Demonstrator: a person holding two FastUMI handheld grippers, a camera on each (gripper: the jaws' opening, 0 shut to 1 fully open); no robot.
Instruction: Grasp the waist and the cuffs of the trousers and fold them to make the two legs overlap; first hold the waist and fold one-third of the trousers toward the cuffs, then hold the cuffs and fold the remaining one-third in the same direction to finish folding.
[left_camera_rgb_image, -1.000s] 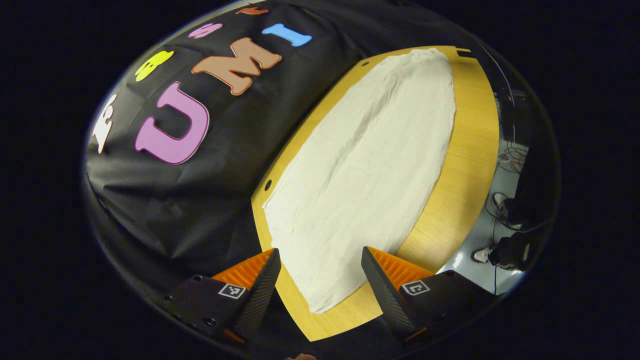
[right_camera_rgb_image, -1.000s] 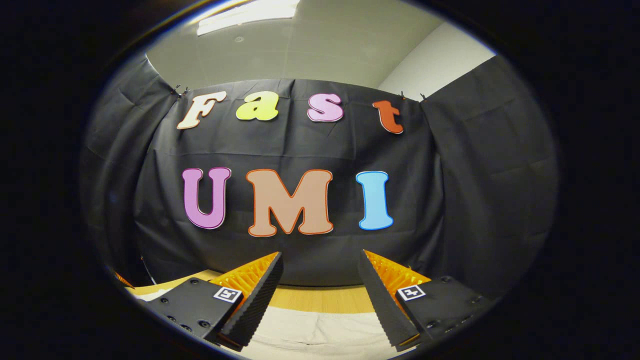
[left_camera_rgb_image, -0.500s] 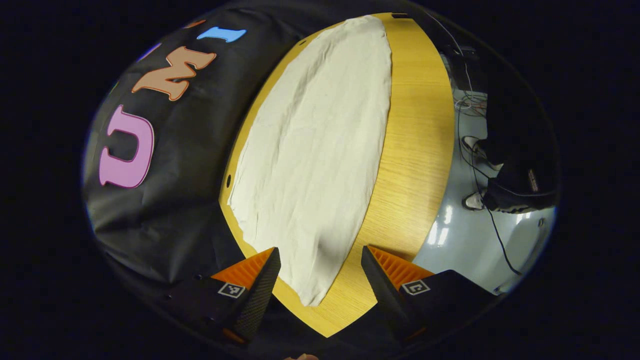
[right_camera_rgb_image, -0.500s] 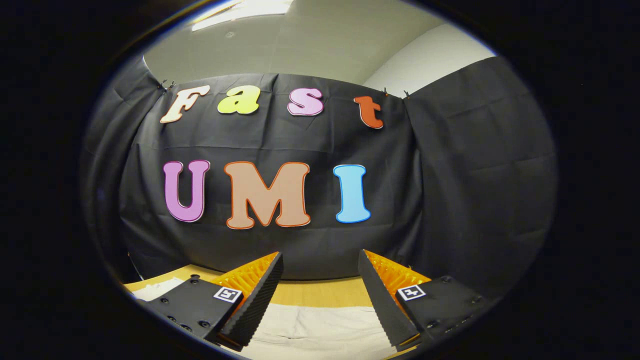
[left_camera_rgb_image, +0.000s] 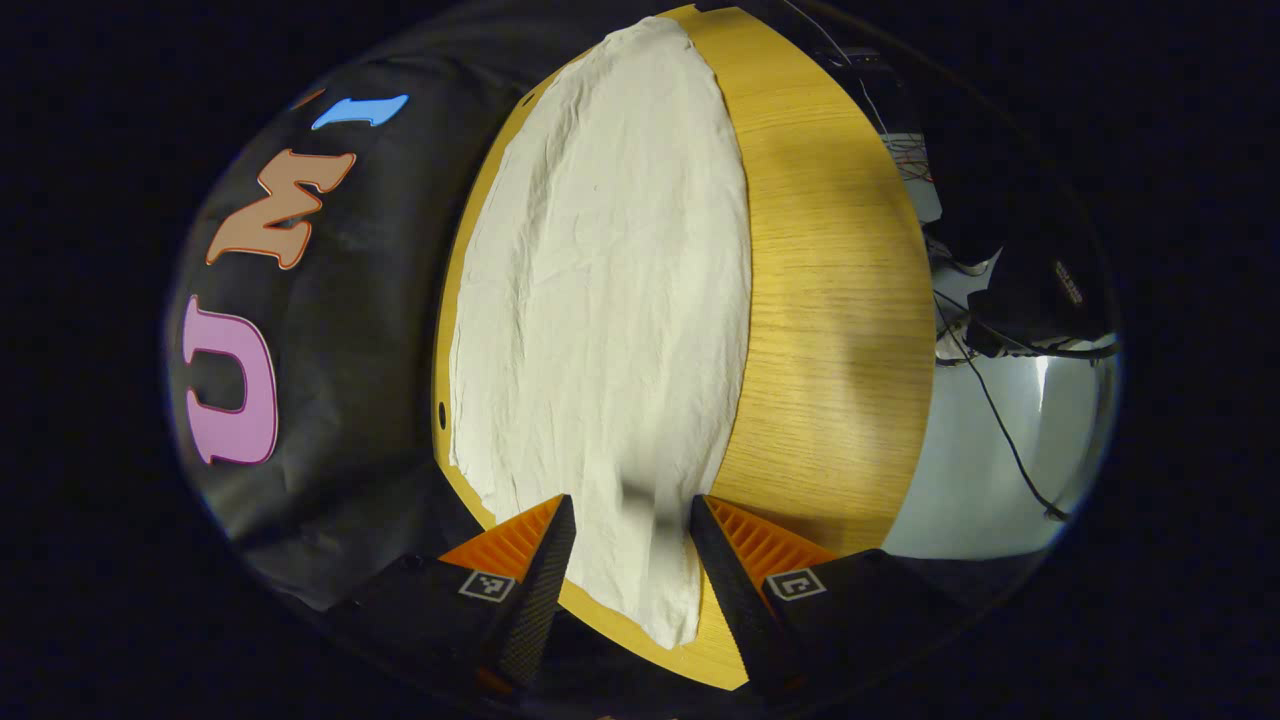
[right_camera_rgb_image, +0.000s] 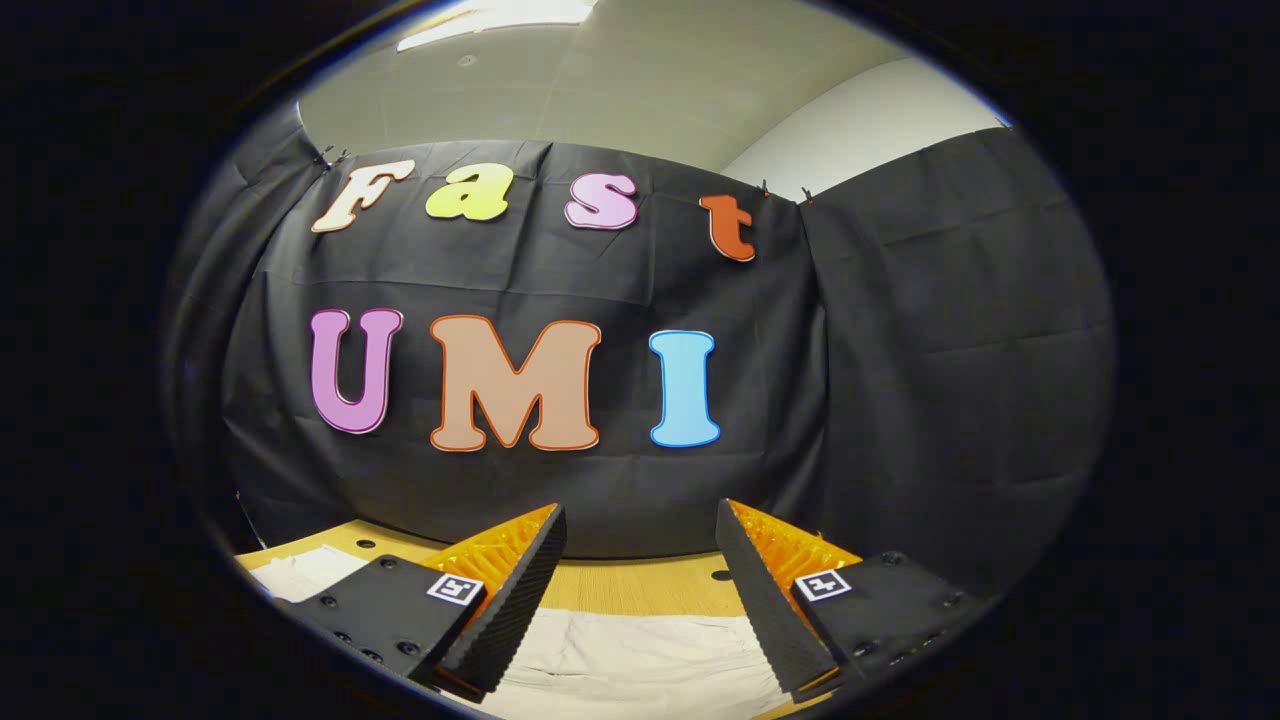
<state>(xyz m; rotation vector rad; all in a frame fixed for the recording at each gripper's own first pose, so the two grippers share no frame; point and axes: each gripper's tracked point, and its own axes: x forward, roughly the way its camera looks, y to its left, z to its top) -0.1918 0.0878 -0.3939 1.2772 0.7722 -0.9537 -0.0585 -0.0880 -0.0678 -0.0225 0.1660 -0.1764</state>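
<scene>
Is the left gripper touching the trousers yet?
Cannot tell. In the left gripper view the left gripper is open, its fingers either side of the near end of the trousers, but no contact or gap shows plainly.

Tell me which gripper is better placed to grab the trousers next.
Left. The left gripper is open, angled down over the trousers, its fingers straddling their near end on the table. The right gripper is open too but faces the booth wall, with the cloth low between its fingers.
</scene>
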